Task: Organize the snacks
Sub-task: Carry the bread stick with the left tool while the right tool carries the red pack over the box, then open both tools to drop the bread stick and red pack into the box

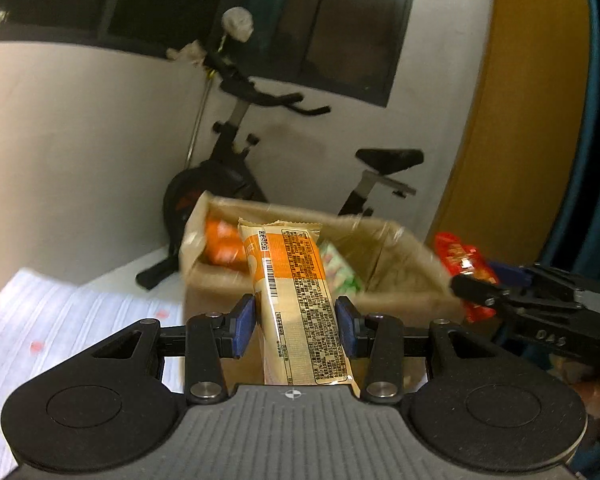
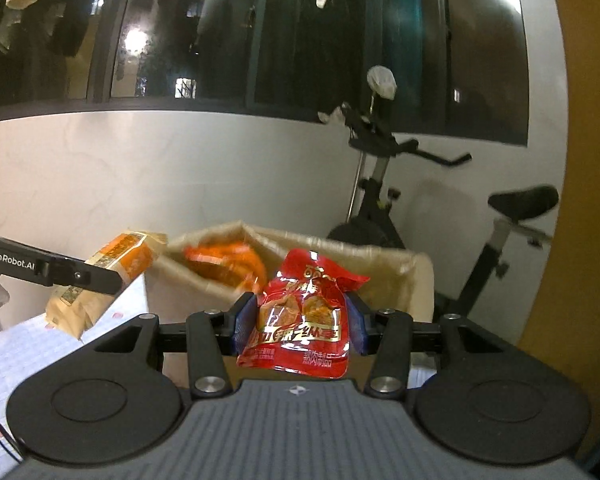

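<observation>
At the far left, a white ribbed table covering (image 1: 60, 312) with small pink marks, lying flat under the working area.

Next, left gripper (image 1: 296, 326): black frame, blue pads (image 1: 245, 326). Jaws pinching an orange-and-cream snack bar (image 1: 296, 300) across its width; printed back panel and barcode face up, the bar's far end reaching toward the box. From the right wrist view the same bar (image 2: 100, 284) hangs tilted in the air, to the left of the box and above the table covering.

Centre, cardboard box (image 1: 400, 280): brown, open-topped, flaps raised, standing on the table past both grippers. Contents: orange packets (image 1: 220, 244) along the left side, a green-and-white packet (image 1: 340, 272) toward the middle. Edges blurred.

Right of centre, right gripper (image 2: 302, 320): same black frame and blue pads. Jaws pinching a red foil pouch (image 2: 304, 320) by its sides; front shows a food picture and yellow lettering, the foil crumpled at the top. Pouch held in the air on the near side of the box. In the left wrist view this gripper (image 1: 470, 280) enters from the right with the red pouch (image 1: 460, 264) at its tip, just beside the box's right wall.

Background, black exercise bike (image 2: 380, 208) against a white wall, under dark windows (image 2: 180, 28); a yellow panel (image 1: 520, 120) at far right.
</observation>
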The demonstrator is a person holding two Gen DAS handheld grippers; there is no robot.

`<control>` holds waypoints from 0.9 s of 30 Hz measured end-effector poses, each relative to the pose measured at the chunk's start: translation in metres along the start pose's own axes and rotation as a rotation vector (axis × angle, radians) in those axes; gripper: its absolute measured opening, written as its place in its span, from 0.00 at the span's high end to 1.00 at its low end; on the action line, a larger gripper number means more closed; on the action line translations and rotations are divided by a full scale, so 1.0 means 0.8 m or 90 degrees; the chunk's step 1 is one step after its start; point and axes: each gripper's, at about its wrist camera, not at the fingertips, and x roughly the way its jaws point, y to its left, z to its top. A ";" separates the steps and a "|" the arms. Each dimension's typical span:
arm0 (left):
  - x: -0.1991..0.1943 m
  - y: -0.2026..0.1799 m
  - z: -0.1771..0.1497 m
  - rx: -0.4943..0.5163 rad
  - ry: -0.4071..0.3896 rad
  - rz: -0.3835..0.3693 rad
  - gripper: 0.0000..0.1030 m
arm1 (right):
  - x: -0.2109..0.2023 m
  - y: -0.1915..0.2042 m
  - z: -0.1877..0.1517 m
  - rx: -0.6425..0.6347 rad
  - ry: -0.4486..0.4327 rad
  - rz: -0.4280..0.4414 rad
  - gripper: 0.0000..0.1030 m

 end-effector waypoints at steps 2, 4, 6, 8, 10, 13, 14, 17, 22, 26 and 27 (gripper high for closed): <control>0.017 -0.002 0.015 0.002 -0.002 -0.009 0.56 | 0.019 -0.011 0.011 -0.005 0.000 0.005 0.52; 0.037 -0.004 0.027 0.009 -0.005 -0.018 0.56 | 0.037 -0.018 0.020 -0.007 0.003 0.009 0.52; 0.061 -0.008 0.038 0.024 -0.005 -0.019 0.56 | 0.053 -0.022 0.024 -0.010 0.009 0.010 0.52; 0.084 -0.010 0.048 0.035 0.003 -0.015 0.56 | 0.071 -0.027 0.026 -0.017 0.020 0.010 0.52; 0.102 -0.007 0.054 0.037 0.014 -0.016 0.56 | 0.087 -0.031 0.024 -0.023 0.029 0.004 0.52; 0.123 -0.002 0.056 0.041 0.030 -0.011 0.56 | 0.107 -0.040 0.020 -0.016 0.044 -0.001 0.52; 0.130 -0.002 0.057 0.045 0.033 -0.009 0.56 | 0.114 -0.044 0.018 -0.010 0.051 -0.003 0.52; 0.147 -0.005 0.054 0.058 0.046 -0.006 0.56 | 0.128 -0.053 0.014 0.000 0.065 -0.005 0.52; 0.168 -0.001 0.050 0.064 0.069 0.000 0.56 | 0.140 -0.062 0.007 0.005 0.086 -0.008 0.51; 0.165 0.000 0.052 0.066 0.069 -0.003 0.51 | 0.145 -0.065 0.004 0.012 0.098 -0.018 0.48; 0.164 0.001 0.053 0.065 0.067 -0.001 0.46 | 0.144 -0.065 0.004 0.012 0.098 -0.023 0.47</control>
